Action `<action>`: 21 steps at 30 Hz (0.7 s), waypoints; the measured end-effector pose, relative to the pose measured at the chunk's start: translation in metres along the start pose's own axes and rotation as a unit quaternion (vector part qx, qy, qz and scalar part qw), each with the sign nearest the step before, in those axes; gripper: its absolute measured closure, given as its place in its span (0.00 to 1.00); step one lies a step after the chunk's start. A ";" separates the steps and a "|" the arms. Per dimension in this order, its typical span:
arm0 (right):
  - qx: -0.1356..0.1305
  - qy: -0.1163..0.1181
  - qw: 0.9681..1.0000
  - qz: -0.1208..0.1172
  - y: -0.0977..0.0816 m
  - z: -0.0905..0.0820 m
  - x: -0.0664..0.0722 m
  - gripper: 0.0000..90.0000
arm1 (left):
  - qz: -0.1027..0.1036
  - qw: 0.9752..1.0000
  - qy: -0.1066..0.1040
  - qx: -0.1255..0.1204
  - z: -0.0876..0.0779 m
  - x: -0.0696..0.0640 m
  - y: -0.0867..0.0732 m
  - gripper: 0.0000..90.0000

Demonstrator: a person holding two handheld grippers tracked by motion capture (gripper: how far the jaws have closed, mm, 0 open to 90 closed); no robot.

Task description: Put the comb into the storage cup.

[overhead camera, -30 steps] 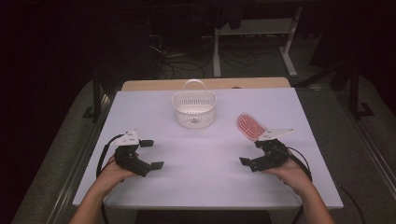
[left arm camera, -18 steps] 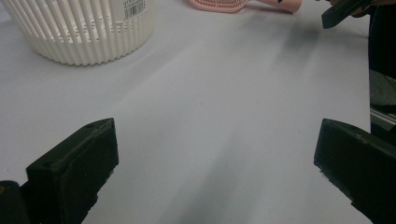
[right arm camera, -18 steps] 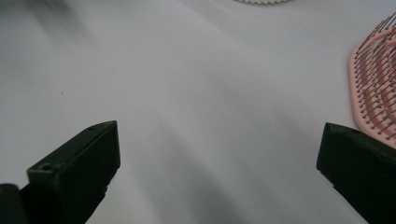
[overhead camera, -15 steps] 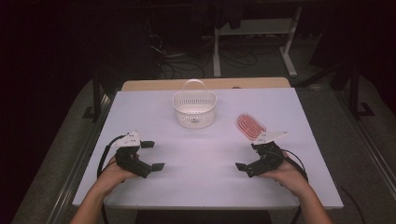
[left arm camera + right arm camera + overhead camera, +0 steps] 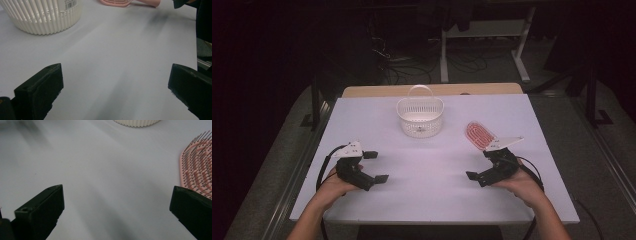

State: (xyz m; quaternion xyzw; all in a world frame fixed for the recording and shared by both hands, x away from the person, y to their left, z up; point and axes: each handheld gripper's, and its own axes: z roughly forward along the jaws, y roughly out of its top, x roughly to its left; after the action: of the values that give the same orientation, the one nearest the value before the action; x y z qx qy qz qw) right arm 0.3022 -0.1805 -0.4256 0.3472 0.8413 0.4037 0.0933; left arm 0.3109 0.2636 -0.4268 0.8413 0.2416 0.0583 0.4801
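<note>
Right gripper (image 5: 482, 167) moved slightly nearer; both jaws open, empty.
Left gripper (image 5: 375, 166) rests; basket (image 5: 420, 116) label unreadable (barcode only), brush (image 5: 478, 135) handle hidden.

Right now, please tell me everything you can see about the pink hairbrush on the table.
The pink hairbrush looks like plastic, with an oval head and rows of thin dark-tipped bristles pointing up. It lies flat on the white table, right of the white basket and apart from it. Its handle runs toward the right gripper, whose grey plate hides part of it. The open jaws do not touch it.
</note>
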 end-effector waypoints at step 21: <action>0.001 -0.016 1.000 -0.001 0.014 -0.007 -0.011 0.00 | -0.005 1.000 -0.007 0.001 0.001 0.000 -0.001 0.00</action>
State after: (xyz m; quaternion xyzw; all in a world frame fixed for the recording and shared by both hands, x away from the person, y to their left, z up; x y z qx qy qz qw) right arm 0.3143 -0.1863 -0.4115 0.3525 0.8407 0.3970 0.1067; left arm 0.3107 0.2634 -0.4282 0.8408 0.2424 0.0502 0.4815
